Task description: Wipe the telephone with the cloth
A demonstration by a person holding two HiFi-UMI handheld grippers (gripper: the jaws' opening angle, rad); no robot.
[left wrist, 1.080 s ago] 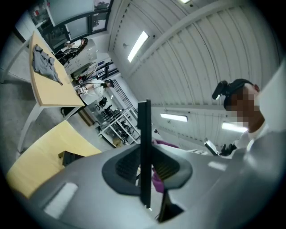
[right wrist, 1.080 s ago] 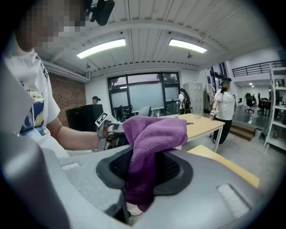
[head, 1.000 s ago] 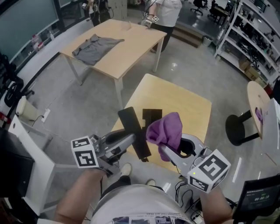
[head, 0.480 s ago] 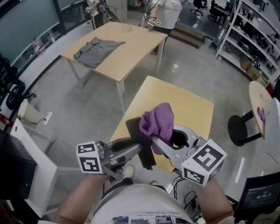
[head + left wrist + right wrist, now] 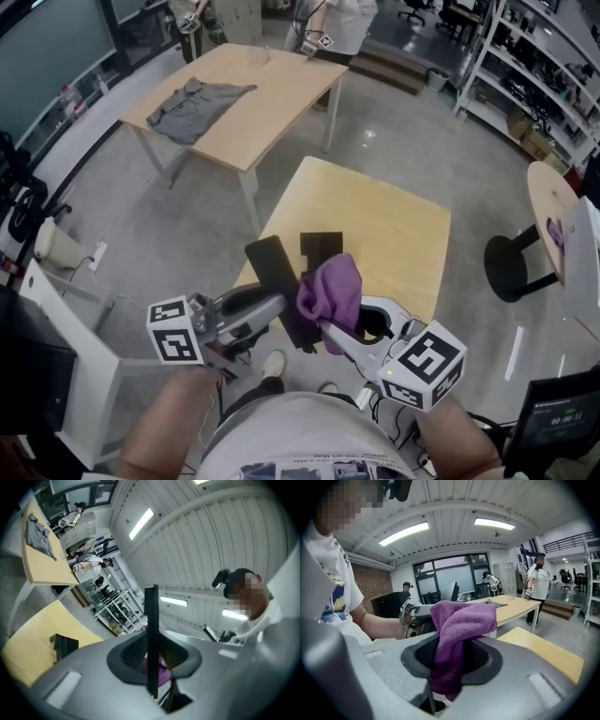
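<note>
The telephone [image 5: 274, 281] is a flat black slab held up above the near edge of the small wooden table [image 5: 394, 234]. My left gripper [image 5: 277, 307] is shut on its lower part; in the left gripper view the telephone [image 5: 151, 634] stands edge-on between the pads. The purple cloth [image 5: 331, 292] bunches out of my right gripper [image 5: 330, 330], which is shut on it. The cloth lies against the telephone's right side. In the right gripper view the cloth [image 5: 459, 623] fills the jaws, with the left gripper [image 5: 411, 616] just behind it.
A black stand [image 5: 322, 248] sits on the small table behind the telephone. A larger table [image 5: 272, 103] with a grey garment [image 5: 192, 103] stands farther back, a person beside it. A round stool [image 5: 511, 267] and shelving are on the right.
The right gripper carried the cloth left across the telephone's face, then down along it. The left gripper kept the telephone nearly still.
</note>
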